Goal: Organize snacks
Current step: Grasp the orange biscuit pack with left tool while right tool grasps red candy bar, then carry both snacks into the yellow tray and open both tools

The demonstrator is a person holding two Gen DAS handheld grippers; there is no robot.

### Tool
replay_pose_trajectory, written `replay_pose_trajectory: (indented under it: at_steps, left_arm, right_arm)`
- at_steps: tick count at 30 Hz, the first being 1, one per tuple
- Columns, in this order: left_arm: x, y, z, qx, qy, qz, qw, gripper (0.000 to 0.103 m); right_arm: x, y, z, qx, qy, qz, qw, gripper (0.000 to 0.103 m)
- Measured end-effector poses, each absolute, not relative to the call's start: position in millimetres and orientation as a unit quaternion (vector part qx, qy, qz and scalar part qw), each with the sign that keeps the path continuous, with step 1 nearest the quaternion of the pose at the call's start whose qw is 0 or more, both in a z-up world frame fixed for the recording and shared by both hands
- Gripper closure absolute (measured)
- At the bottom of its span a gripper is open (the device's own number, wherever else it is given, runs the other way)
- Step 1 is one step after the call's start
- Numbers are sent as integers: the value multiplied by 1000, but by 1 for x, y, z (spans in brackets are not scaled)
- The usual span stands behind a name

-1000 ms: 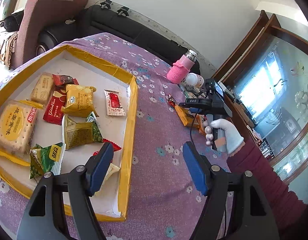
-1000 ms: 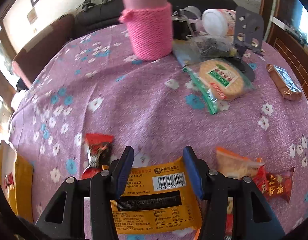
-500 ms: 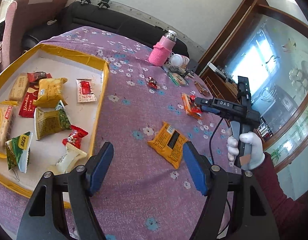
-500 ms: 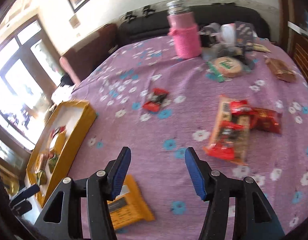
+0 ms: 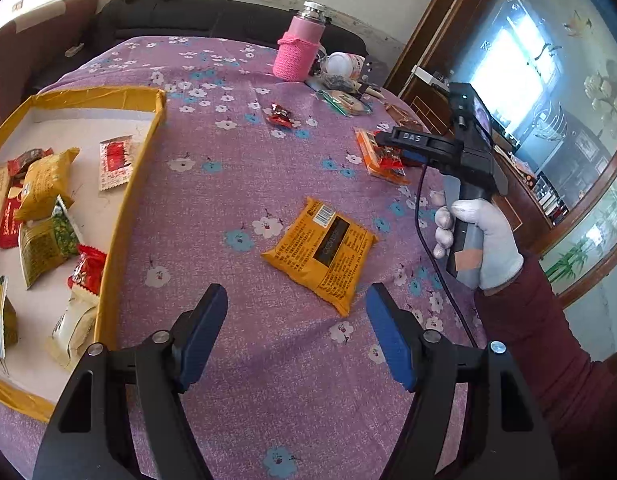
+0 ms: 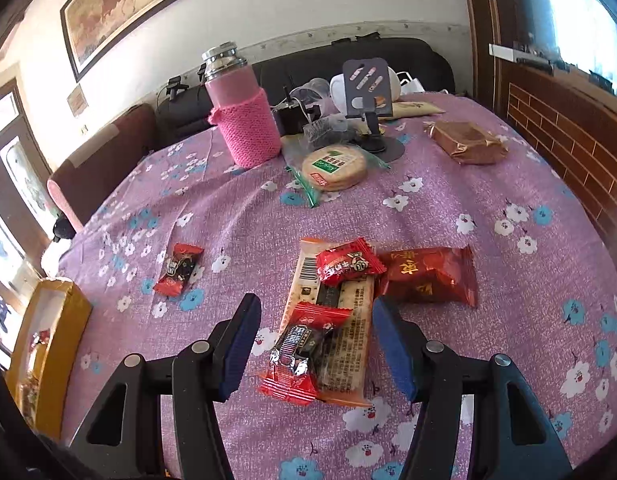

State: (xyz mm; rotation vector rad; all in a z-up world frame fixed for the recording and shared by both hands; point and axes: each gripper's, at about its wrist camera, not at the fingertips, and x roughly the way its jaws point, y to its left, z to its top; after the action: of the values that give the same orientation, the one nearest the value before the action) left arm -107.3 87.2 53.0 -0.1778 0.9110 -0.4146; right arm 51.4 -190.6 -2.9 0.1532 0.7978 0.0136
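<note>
My left gripper (image 5: 296,336) is open and empty, just short of a yellow-orange snack packet (image 5: 320,252) lying on the purple cloth. The yellow-rimmed tray (image 5: 126,208) with several snacks lies to its left. My right gripper (image 6: 314,344) is open and empty, its jaws either side of a pile: an orange biscuit packet (image 6: 340,320) with a red-and-black candy (image 6: 300,352) and a small red packet (image 6: 348,266) on top, and a dark red packet (image 6: 428,276) beside it. The right gripper also shows in the left wrist view (image 5: 404,156) over that pile (image 5: 382,160).
A pink-sleeved flask (image 6: 244,120), a round cracker pack (image 6: 334,168), a phone stand (image 6: 366,92) and a brown packet (image 6: 468,142) stand at the far side. A loose red candy (image 6: 178,270) lies left of the pile. The tray corner (image 6: 48,344) shows at the left.
The right gripper left the yellow-orange packet on the cloth and moved right to the orange biscuit pile. The left gripper swung from the tray toward the yellow-orange packet.
</note>
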Motion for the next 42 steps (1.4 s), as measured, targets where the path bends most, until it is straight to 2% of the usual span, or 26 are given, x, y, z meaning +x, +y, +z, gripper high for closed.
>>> replay_pose_trajectory:
  at_steps: [1,2,7,8,15,17,23,24,26,27,34,42]
  left_arm:
    - [-105,80,54,-71,433,-202,875,32]
    - [-102,73,54,-57,430,-207,877,32]
    - [-83,40,50,33,411,-219,884,32]
    - [-77,36,46,40,418,-221,881,32]
    - [-47,13,24,79,436,-244,863,30]
    - [-44,6,23,87,437,-249,860,24]
    - [-43,-13,10,133,446,-242,851,22]
    - [-42,-11,10,125,451,-239,851,23]
    - [-41,-8,12,117,454,-223,855,34]
    - [-40,-6,12,110,456,-215,856,34]
    - [-61,43,52,9,423,-200,884,34]
    - [-104,162,107,-69,365,-94,924,33]
  right_arm:
    - [54,-188,-8,68,395,6,916,46]
    - [55,-187,-11,64,396,5,916,55]
    - [47,-184,-11,30,387,8,922,70]
    - [46,-185,-11,35,388,14,921,81]
    - [40,-185,-7,70,392,63,915,83]
    - [39,-188,-4,87,390,72,914,83]
    - [36,-193,1,119,385,93,910,83]
    - [37,-194,1,123,385,96,909,83]
    - [36,-194,2,134,386,106,906,83]
    - [36,-194,2,140,386,112,905,83]
    - [33,-185,8,183,384,166,890,83]
    - [6,-126,39,179,373,240,878,83]
